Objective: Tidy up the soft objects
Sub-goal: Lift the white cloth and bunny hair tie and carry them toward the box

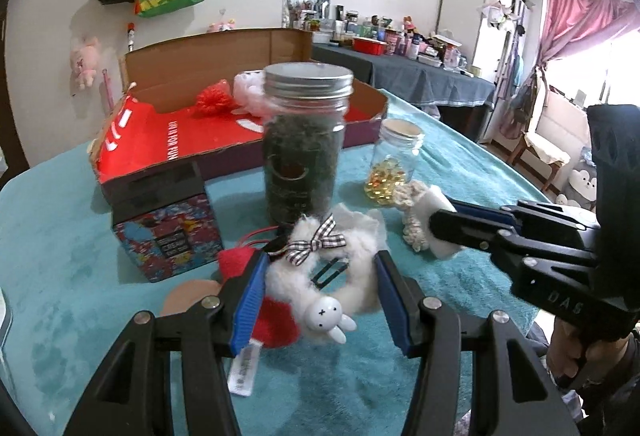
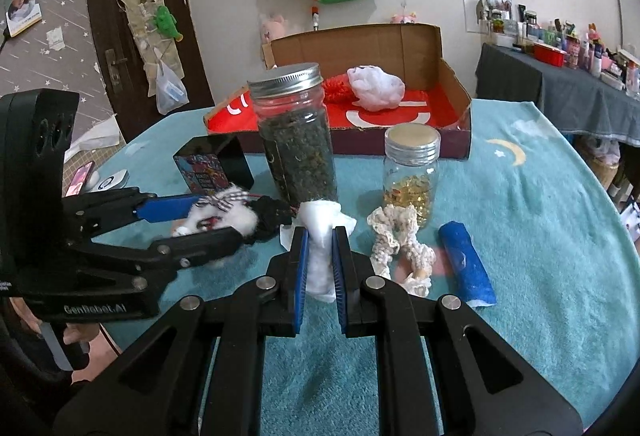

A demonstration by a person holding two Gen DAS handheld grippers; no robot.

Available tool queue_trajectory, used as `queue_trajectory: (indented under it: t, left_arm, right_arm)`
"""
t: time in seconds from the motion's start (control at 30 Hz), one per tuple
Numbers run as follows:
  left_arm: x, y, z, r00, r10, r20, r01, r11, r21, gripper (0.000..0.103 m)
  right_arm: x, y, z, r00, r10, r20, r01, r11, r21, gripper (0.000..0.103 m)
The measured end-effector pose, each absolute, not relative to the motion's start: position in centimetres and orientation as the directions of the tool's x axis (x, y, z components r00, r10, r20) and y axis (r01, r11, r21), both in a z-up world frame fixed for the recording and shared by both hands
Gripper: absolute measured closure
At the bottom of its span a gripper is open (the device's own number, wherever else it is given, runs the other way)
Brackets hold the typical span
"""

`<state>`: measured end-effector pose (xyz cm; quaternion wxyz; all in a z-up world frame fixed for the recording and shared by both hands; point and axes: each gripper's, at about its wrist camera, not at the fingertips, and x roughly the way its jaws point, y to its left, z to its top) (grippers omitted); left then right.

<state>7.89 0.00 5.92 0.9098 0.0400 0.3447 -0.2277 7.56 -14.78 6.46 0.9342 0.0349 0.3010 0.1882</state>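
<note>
Two grippers: right gripper (image 2: 320,256) pinches white cloth (image 2: 320,236), long axis upright.

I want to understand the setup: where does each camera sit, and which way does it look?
Left wrist: on the left gripper, facing a white fluffy scrunchie; the right gripper enters from the right.
Right wrist: on the right gripper, shut on a white soft roll; the left gripper enters from the left.
Shared: tea jar, red cardboard box.

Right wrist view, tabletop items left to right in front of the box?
Black patterned tin → tall tea-leaf jar with metal lid → small glass jar of yellow capsules → blue rolled cloth.
</note>
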Motion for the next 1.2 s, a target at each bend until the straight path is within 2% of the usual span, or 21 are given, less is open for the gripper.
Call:
queue_trajectory:
  t: [0.33,0.77,1.2]
  left_arm:
    - [8.1,5.1,6.3,0.693,-0.295,-0.658,0.317,0.944,-0.089,0.047]
    - [9.9,11.2,6.4,0.713,-0.169,-0.681,0.202,0.979,-0.032,0.047]
    - [16.8,14.0,5.6,0.671,-0.204,-0.713,0.289,0.957,-0.002,0.047]
  right_arm:
    - [7.7,-16.9,6.8,0.743,0.35,-0.571,-0.292,0.937,0.195,0.092]
    - [9.3,-20.6,6.9,0.732,0.297,-0.613,-0.23,0.955,0.188,0.092]
    - [15.9,-23.9,6.6,0.655,0.352,-0.668,-0.253,0.936,0.245,0.092]
